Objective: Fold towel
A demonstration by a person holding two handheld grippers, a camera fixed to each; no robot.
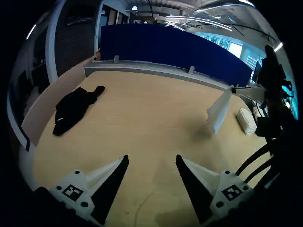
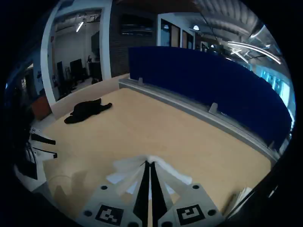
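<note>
Folding is hardly begun: the right tool [image 2: 150, 163], clamped on the white cloth towel [image 1: 219, 110], hangs it unfolded over the pale wooden worktop [image 1: 151, 109], while the left tool [image 1: 151, 156] gapes wide and empty at bottom centre.

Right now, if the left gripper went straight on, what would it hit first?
Probably the bare tabletop, between the black garment and the white towel; the left gripper is open and seems tilted slightly down. Depth is unclear.

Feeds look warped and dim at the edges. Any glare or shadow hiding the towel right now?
Left gripper view: fisheye bows the blue partition; the hanging towel is sharp, casting a soft shadow on the table. Right gripper view: right gripper shut on the towel, evenly lit; ceiling lights streak, no glare on it.
</note>
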